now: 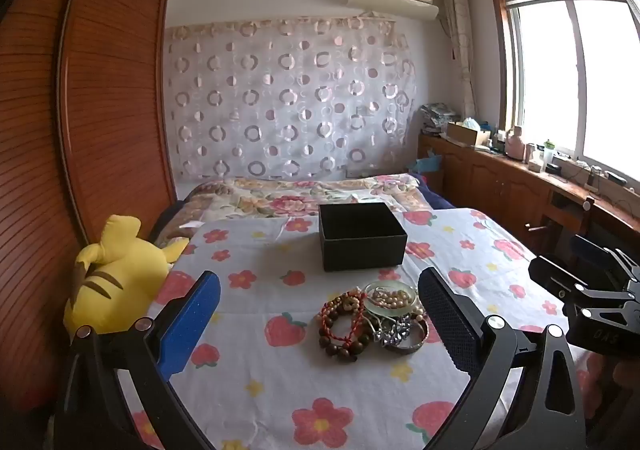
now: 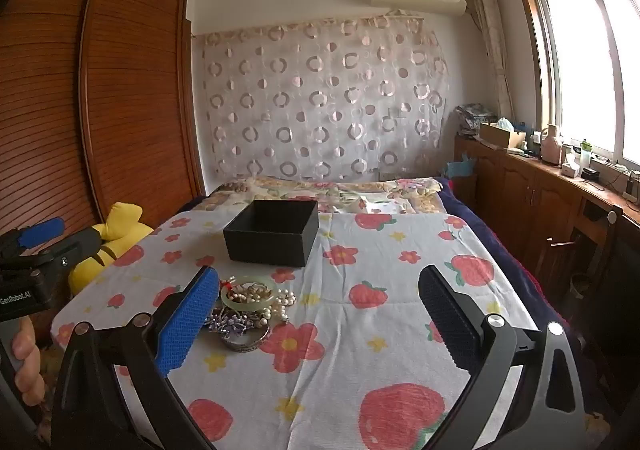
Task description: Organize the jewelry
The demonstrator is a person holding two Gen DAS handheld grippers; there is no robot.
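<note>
A pile of jewelry (image 1: 370,316) lies on the floral tablecloth (image 1: 280,390): a brown bead bracelet (image 1: 340,324), a pale green bangle (image 1: 390,300) holding pearls, a silver bangle (image 1: 408,342) and a sparkly piece. It also shows in the right wrist view (image 2: 250,310). An open, empty-looking black box (image 1: 360,236) stands behind the pile, also in the right wrist view (image 2: 274,232). My left gripper (image 1: 320,318) is open, hovering just in front of the pile. My right gripper (image 2: 312,326) is open, with the pile by its left finger (image 2: 188,322).
A yellow plush toy (image 1: 116,278) sits at the table's left edge. A bed with a floral quilt (image 1: 304,194) lies behind the table. A wooden wardrobe (image 1: 80,110) stands on the left, a wooden counter (image 2: 560,186) with clutter on the right.
</note>
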